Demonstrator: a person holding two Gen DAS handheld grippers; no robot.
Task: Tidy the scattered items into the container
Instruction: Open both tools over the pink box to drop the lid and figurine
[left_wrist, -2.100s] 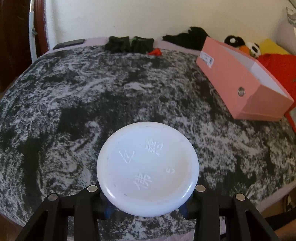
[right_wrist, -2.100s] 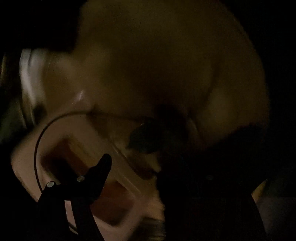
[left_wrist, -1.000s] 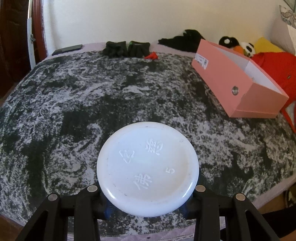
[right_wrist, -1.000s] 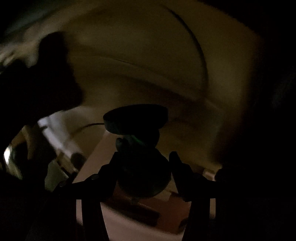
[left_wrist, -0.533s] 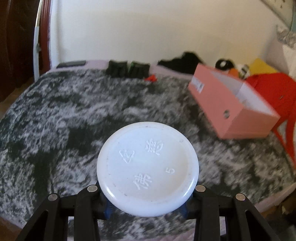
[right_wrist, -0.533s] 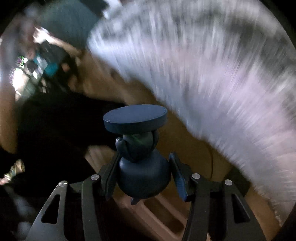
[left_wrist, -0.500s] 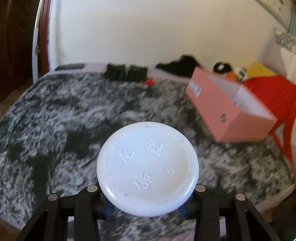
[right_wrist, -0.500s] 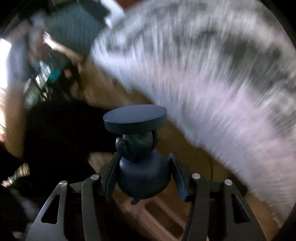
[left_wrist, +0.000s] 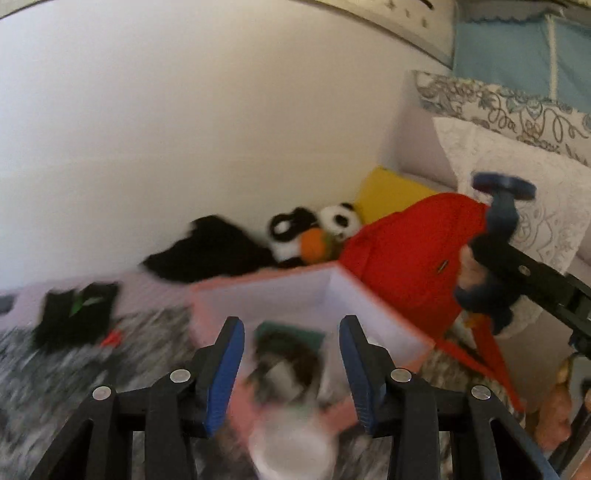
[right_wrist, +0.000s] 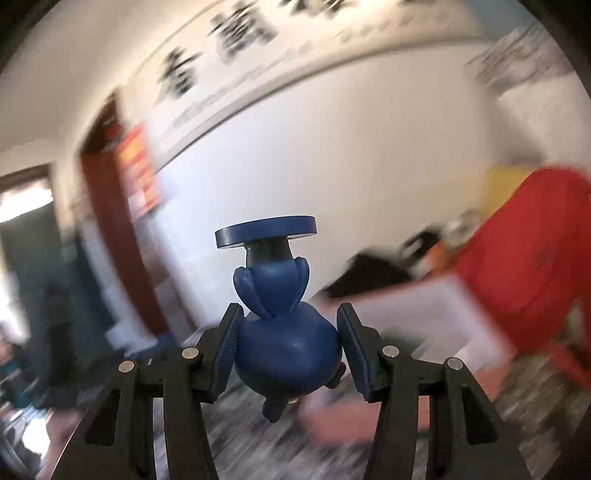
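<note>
**Left wrist view: bottle out of your jaws, blue toy gripped on the right**

Left wrist view shows your left gripper with its blue pads spread and nothing pressed between them; its jaws have just been opening. The white bottle sits as a blurred pale shape below and between the fingers, over the near end of the pink box; you cannot tell whether it touches the box floor. Farther inside the box, between the two pads as the camera sees it, lies a dark, blurred jumble with something green behind it; the items cannot be told apart.

Your right gripper pinches the round body of the blue toy, one pad on each side, with the toy's flat disc on top, above the fingertips. From the left camera that same toy hangs in the air past the far right corner of the box, in front of the red garment.

The box stands open on the mottled black-and-white bedspread, near its far right corner. Behind it, along the wall, lie a black cloth, a panda plush and a yellow cushion. Dark gloves lie at the bedspread's far edge, to the left.
</note>
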